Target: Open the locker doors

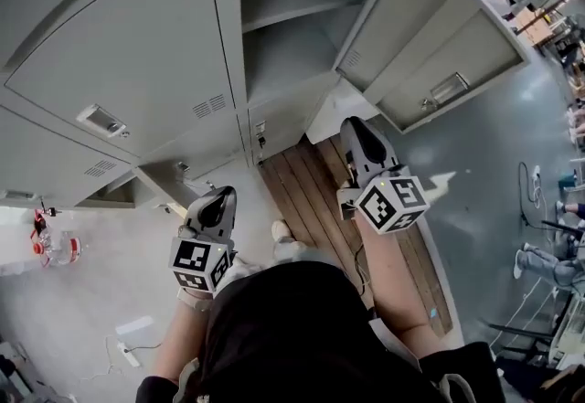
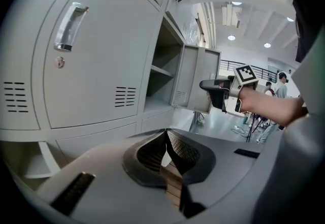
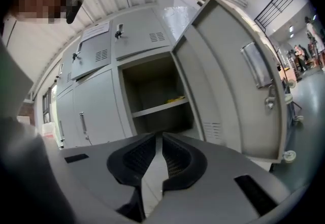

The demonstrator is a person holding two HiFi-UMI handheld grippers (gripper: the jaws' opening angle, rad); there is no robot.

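A bank of grey lockers fills the top of the head view. One locker door [image 1: 430, 54] hangs open to the right, showing a compartment with a shelf [image 1: 292, 17]. The big door to its left [image 1: 119, 54] is closed, its handle [image 1: 102, 121] low on it. My right gripper [image 1: 356, 132] is shut and empty just below the open door. In the right gripper view it [image 3: 161, 136] faces the open compartment [image 3: 157, 96], where something yellow [image 3: 175, 100] lies on the shelf. My left gripper [image 1: 215, 205] is also shut and empty; its own view shows it [image 2: 166, 134] below the closed door's handle [image 2: 68, 27].
A strip of wooden planks [image 1: 311, 200] lies on the floor before the lockers. A small red and white object [image 1: 55, 246] sits on the floor at the left, and a power strip [image 1: 128, 351] lies nearer me. Cables [image 1: 535, 186] and people stand far right.
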